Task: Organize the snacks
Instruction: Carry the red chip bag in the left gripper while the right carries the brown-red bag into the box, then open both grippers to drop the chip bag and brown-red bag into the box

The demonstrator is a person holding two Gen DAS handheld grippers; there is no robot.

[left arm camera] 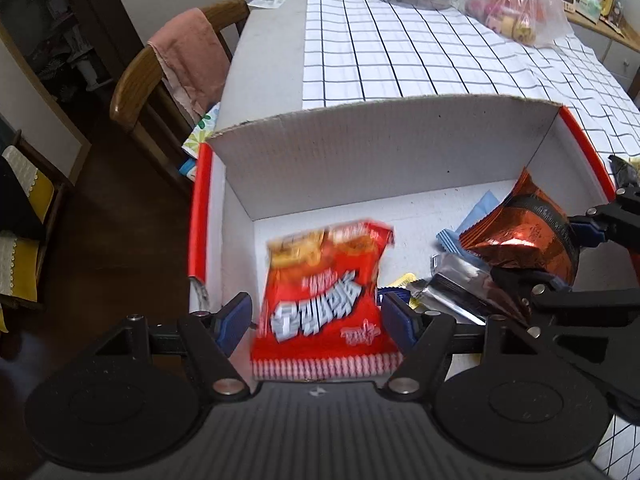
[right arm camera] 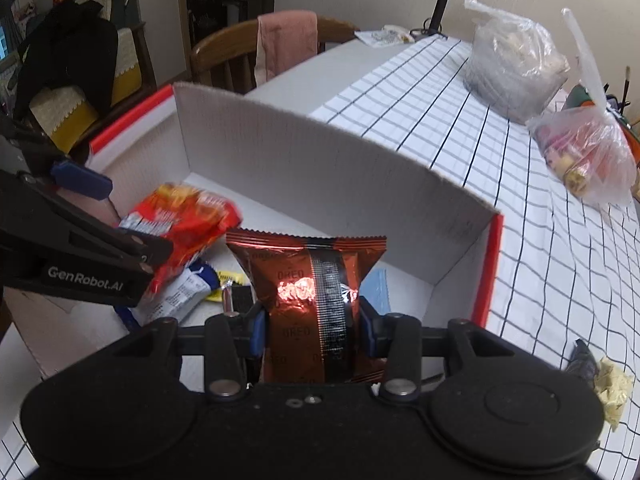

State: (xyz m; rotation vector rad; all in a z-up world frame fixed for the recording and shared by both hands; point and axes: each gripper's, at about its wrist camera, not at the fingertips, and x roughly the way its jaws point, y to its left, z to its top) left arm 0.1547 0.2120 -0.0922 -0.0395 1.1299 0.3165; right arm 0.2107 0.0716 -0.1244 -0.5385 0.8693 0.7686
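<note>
A white cardboard box (left arm camera: 360, 152) with red edges sits on the table; it also shows in the right wrist view (right arm camera: 320, 168). A red snack bag (left arm camera: 324, 296) is motion-blurred between the fingers of my left gripper (left arm camera: 316, 318), whose pads stand apart from its sides, over the box floor. The bag also shows in the right wrist view (right arm camera: 188, 224). My right gripper (right arm camera: 312, 332) is shut on a copper Oreo packet (right arm camera: 312, 292) and holds it over the box; the packet also shows in the left wrist view (left arm camera: 520, 236).
Several small packets lie on the box floor: a silver one (left arm camera: 456, 284), a light blue one (left arm camera: 476, 216) and a yellow one (right arm camera: 228, 280). Plastic bags (right arm camera: 516, 64) stand farther along the checked tablecloth (left arm camera: 400, 52). A wooden chair with a pink cloth (left arm camera: 188, 60) is beside the table.
</note>
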